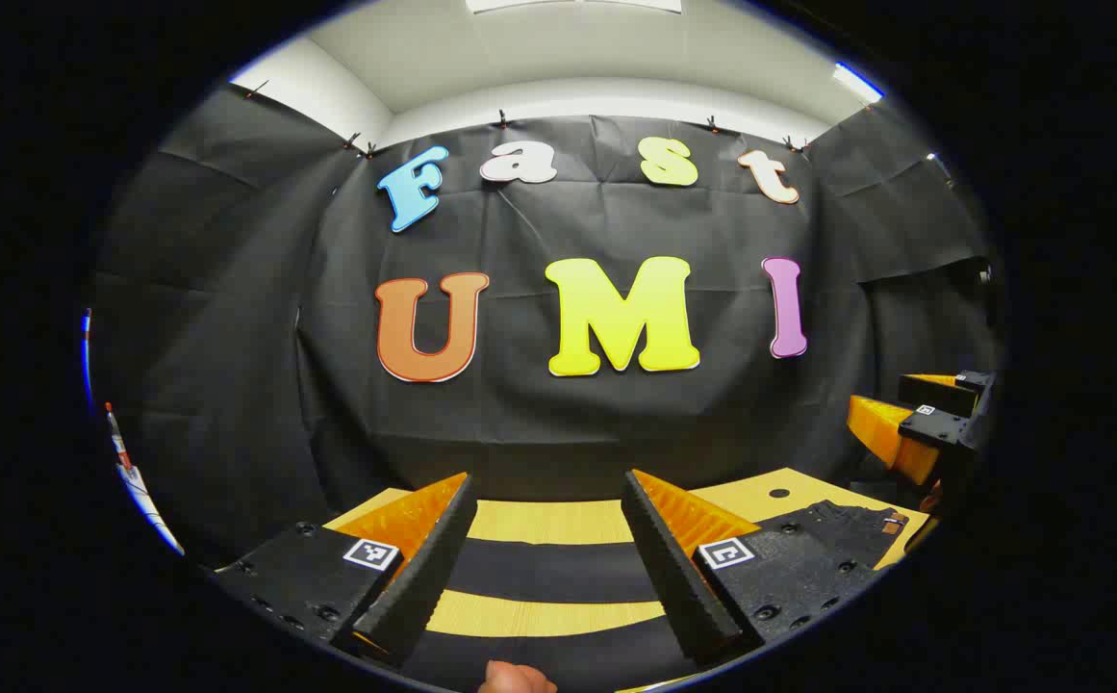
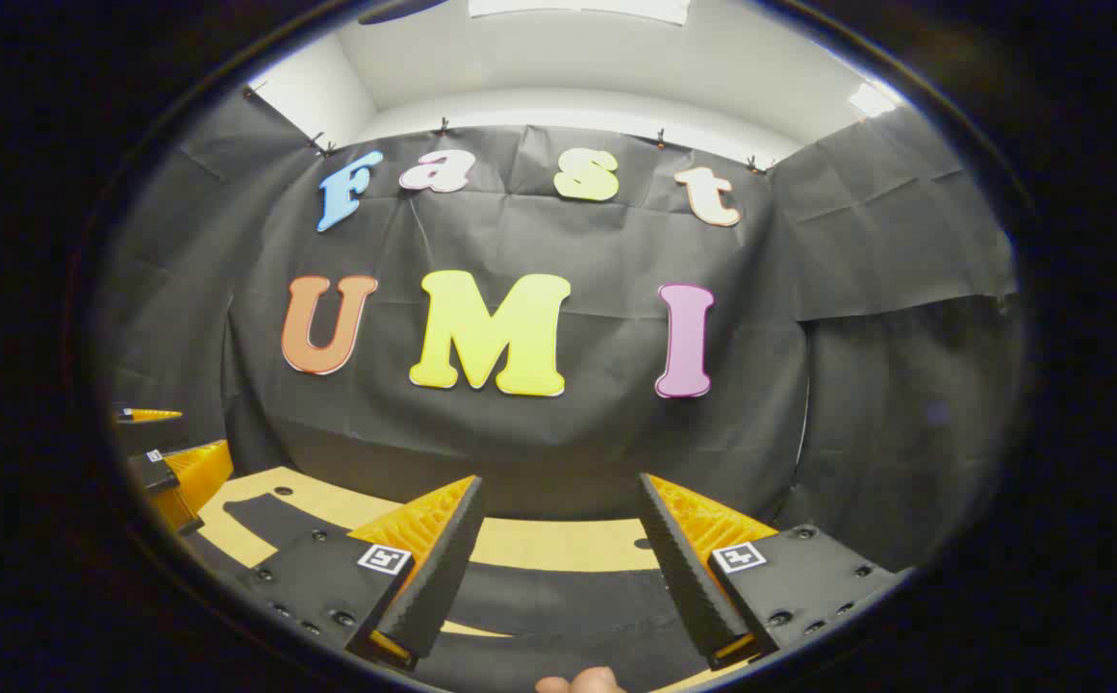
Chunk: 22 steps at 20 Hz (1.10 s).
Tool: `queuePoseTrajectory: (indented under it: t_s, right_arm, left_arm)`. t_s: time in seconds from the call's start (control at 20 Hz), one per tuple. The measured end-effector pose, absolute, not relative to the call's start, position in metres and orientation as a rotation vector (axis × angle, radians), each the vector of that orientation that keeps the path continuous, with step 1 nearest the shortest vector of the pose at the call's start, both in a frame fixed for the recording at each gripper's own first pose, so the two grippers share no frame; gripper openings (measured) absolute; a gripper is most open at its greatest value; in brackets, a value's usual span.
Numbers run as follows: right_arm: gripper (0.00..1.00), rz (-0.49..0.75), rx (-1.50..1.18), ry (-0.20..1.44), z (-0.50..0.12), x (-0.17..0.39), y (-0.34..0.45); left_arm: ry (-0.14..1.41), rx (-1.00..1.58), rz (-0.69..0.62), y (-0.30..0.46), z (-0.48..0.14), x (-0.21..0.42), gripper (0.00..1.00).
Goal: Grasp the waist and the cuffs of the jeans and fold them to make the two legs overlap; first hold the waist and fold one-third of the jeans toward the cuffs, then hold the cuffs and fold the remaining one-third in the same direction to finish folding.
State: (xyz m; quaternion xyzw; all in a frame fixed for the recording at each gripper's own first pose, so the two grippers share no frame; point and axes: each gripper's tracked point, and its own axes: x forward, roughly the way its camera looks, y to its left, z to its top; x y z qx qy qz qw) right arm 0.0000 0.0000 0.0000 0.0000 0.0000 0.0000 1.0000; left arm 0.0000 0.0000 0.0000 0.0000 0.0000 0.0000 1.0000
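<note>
Both grippers held level above the table, nothing gripped; the jeans lie flat and unfolded, by the look of it.

In the left gripper view the left gripper (image 1: 548,520) has its fingers wide apart with only air between them; below, the jeans (image 1: 837,544) lie on the wooden table (image 1: 558,520), two dark legs crossing it as bands and the waist with its tag off to the right, where the other gripper also shows at the edge. In the right gripper view the right gripper (image 2: 563,525) is likewise spread wide and empty, dark denim curving under it (the left gripper sits at the far left). I judge the first step, bringing the legs together, not yet begun. The next move calls for both grippers to tip down and close on waist and cuffs.
</note>
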Motion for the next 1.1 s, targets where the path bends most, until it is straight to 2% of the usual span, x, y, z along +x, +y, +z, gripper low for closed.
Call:
queuePoseTrajectory:
  t_s: [0.85, 1.1]
  right_arm:
    - [0.95, 0.023, -0.009, 0.015, -0.003, 0.006, 0.011]
    - [0.95, 0.052, -0.006, 0.028, -0.008, 0.010, 0.020]
  left_arm:
    - [-0.016, 0.028, 0.004, 0.013, 0.004, 0.009, 0.97]
    - [0.069, -0.028, 0.100, 0.053, -0.022, 0.003, 0.99]
